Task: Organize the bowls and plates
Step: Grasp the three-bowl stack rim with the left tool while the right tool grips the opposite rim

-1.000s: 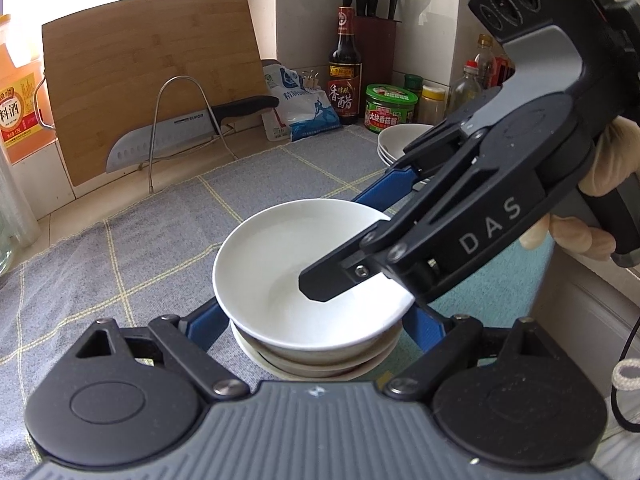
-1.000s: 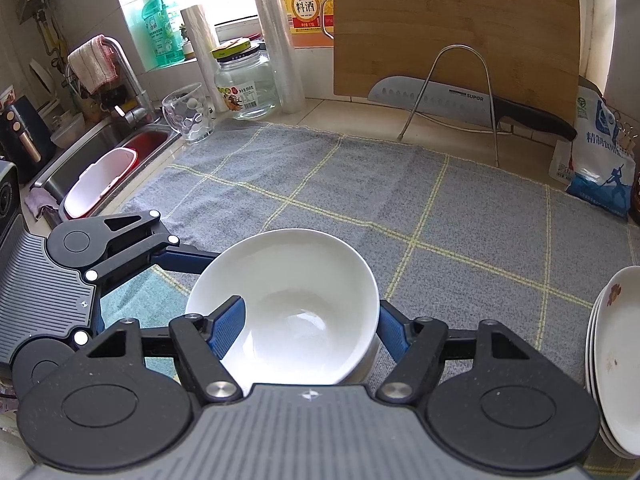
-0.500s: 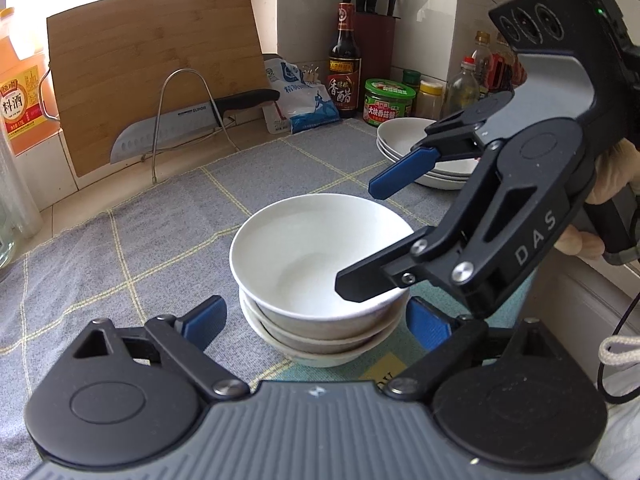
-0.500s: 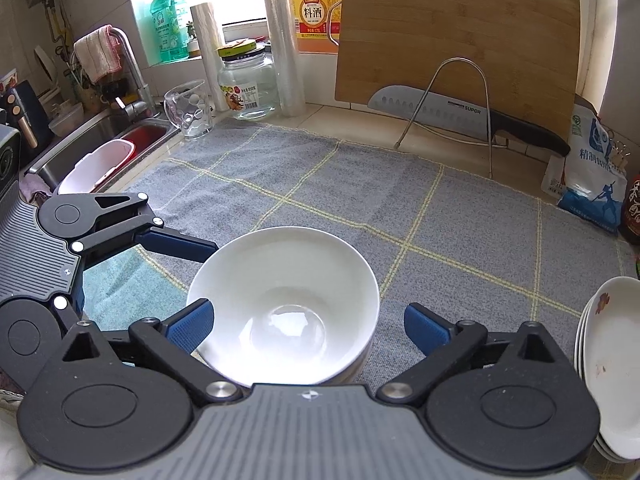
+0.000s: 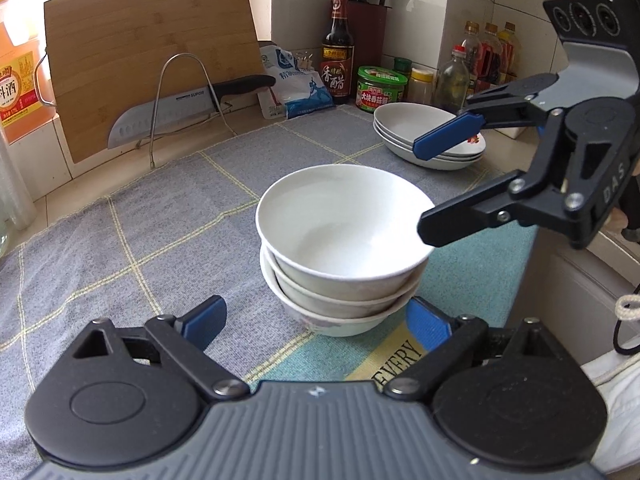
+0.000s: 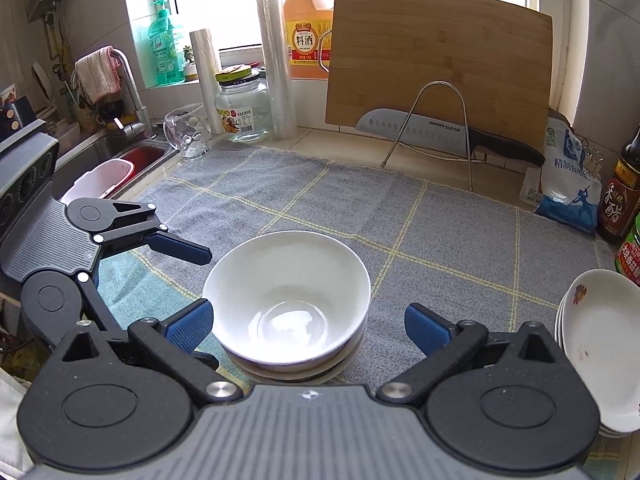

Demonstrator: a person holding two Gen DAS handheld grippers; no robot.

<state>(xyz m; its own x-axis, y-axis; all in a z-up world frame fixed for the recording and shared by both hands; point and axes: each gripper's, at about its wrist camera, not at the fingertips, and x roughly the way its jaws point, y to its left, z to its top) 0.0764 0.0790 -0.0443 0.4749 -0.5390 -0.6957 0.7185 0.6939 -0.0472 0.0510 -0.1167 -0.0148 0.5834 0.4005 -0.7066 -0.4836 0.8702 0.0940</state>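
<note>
My left tool [image 5: 316, 318] and right tool [image 6: 306, 322], both spread wide and empty, flank the stack of white bowls [image 5: 344, 248] on the bench's cloth just ahead; the stacked plates [image 6: 600, 348] sit to my right. Glazed ceramic: stiff, slippery, breakable, best pinched at the rim. A second ago both tools closely straddled the top bowl; now they stand clear.

At your twelve o'clock a wooden cutting board [image 6: 440, 68] leans on the wall, a knife [image 6: 440, 132] resting in a wire rack [image 6: 436, 120] before it. A vinegar bottle [image 6: 618, 200] stands at two o'clock, a sink [image 6: 100, 160] at ten.
</note>
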